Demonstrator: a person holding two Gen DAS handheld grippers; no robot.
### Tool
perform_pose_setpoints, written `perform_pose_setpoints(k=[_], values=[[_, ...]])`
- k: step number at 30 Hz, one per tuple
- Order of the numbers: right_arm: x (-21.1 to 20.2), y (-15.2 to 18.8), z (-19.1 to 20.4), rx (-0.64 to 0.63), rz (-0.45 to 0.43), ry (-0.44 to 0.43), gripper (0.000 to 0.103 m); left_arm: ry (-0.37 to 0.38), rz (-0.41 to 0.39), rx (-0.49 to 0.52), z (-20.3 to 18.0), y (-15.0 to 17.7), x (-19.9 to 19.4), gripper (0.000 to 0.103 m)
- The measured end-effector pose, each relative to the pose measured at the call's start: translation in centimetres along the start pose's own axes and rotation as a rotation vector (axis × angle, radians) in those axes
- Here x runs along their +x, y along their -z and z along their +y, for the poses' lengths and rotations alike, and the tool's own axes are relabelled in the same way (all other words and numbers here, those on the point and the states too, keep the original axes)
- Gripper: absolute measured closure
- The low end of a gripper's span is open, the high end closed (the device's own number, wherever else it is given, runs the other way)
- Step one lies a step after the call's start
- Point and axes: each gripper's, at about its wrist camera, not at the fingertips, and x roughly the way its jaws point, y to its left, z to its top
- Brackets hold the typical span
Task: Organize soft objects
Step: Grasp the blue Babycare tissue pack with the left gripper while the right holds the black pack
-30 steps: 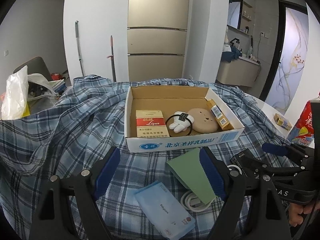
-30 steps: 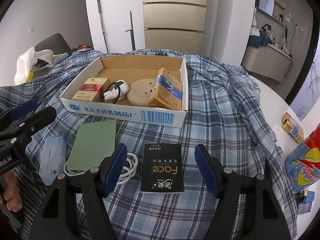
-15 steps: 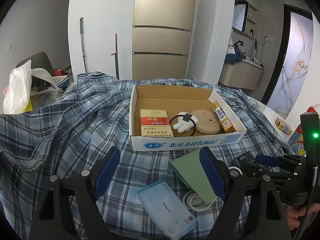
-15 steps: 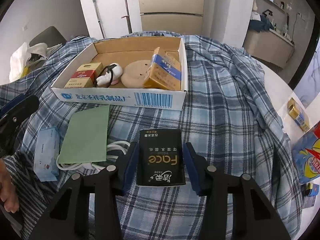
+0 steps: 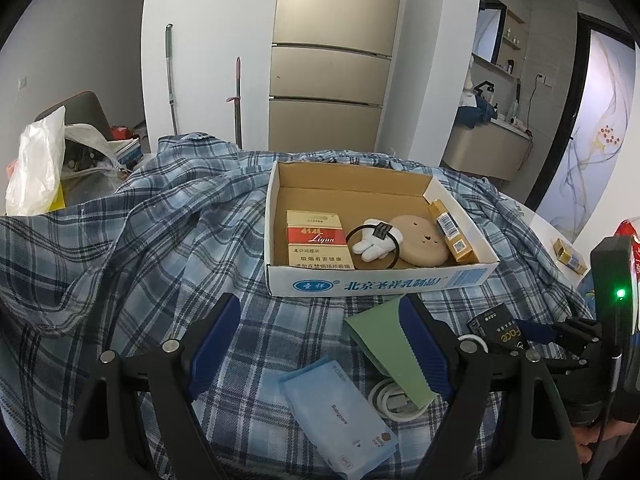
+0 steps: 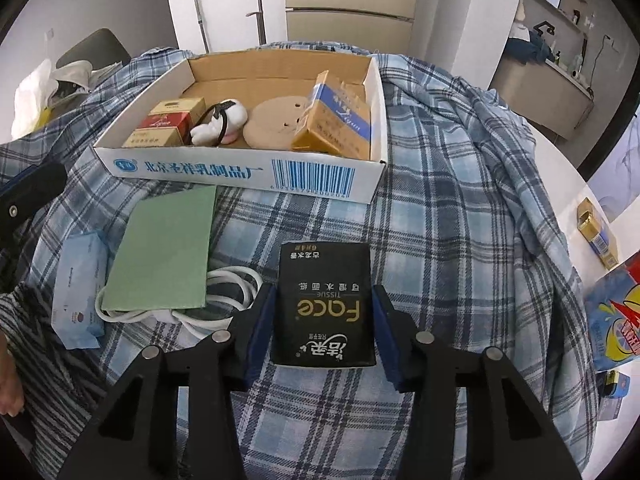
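A black tissue pack [image 6: 324, 304] marked "Face" lies on the plaid cloth [image 6: 448, 232], and my right gripper [image 6: 323, 328] is shut on its two long sides. In the left wrist view the same black tissue pack [image 5: 496, 326] shows at the right between the right gripper's blue pads. My left gripper [image 5: 316, 344] hovers open over the cloth, with nothing between its fingers. Just below it lies a light blue wipes pack [image 5: 340, 416], also the wipes pack [image 6: 78, 292]. A green pouch [image 6: 164, 252] rests on a white cable [image 6: 224, 304].
An open cardboard box [image 6: 240, 170] behind holds a red cigarette pack [image 5: 318, 244], a white plush hair tie [image 5: 374, 242], a tan round puff [image 5: 420, 240] and a yellow carton [image 6: 336, 120]. A gold box [image 6: 596, 232] and a red-blue bag [image 6: 616, 312] sit at the right.
The right gripper's jaws have closed from wide apart onto the black tissue pack and it tilted down a little. The left gripper has stayed open in place.
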Motion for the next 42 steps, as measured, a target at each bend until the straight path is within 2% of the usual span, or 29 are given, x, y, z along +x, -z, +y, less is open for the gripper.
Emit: perform_pose_setpoints(k=[2, 4, 7, 12, 14, 20, 25, 26, 27, 29, 30, 34, 38, 40, 42], values=[[-0.4, 0.0, -0.3, 0.019, -0.028, 0.021, 0.059, 0.003, -0.002, 0.003, 0.0, 0.0, -0.1, 0.020], [-1.4, 0.0, -0.7, 0.042, -0.089, 0.016, 0.059, 0.064, -0.024, -0.023, 0.3, -0.1, -0.9, 0.020], [-2.7, -0.2, -0.6, 0.035, -0.167, 0.014, 0.059, 0.043, -0.027, -0.061, 0.7, -0.4, -1.8, 0.020], [-2.5, -0.2, 0.2, -0.002, -0.148, 0.011, 0.059, 0.084, 0.086, -0.080, 0.7, 0.4, -1.3, 0.020], [-2.7, -0.3, 0.1, 0.004, -0.152, 0.006, 0.058, 0.045, 0.128, -0.036, 0.2, 1.2, -0.6, 0.020], [-2.5, -0.3, -0.6, 0.028, -0.136, 0.007, 0.058, -0.012, 0.166, 0.036, -1.1, 2.7, -0.4, 0.024], [-2.9, -0.1, -0.4, 0.018, -0.153, -0.001, 0.058, -0.007, 0.204, 0.045, -1.5, 3.4, 0.2, 0.026], [-3.1, -0.1, -0.3, 0.014, -0.160, -0.009, 0.058, 0.000, 0.208, 0.038, -1.5, 3.5, 0.3, 0.028], [-3.3, 0.0, -0.2, 0.009, -0.165, -0.026, 0.058, 0.008, 0.215, 0.032, -1.4, 3.5, 0.4, 0.036], [-3.8, 0.1, 0.2, -0.006, -0.171, -0.099, 0.058, 0.013, 0.230, 0.021, -1.2, 3.6, 0.7, 0.046], [-4.0, 0.2, 0.6, -0.019, -0.173, -0.141, 0.058, 0.014, 0.234, 0.016, -1.1, 3.6, 0.8, 0.046], [-4.5, 0.8, 3.1, -0.117, -0.183, -0.193, 0.058, 0.023, 0.224, -0.009, -0.7, 3.7, 0.8, 0.046], [-5.0, 1.5, 5.1, -0.195, -0.172, -0.252, 0.058, 0.056, 0.159, -0.107, 1.0, 3.5, -0.3, 0.047], [-4.6, 1.6, 6.0, -0.201, -0.144, -0.255, 0.058, 0.093, 0.117, -0.178, 2.2, 3.4, -0.9, 0.053], [-3.8, 1.9, 7.1, -0.214, -0.096, -0.230, 0.058, 0.084, 0.114, -0.201, 2.7, 3.3, -0.9, 0.055]])
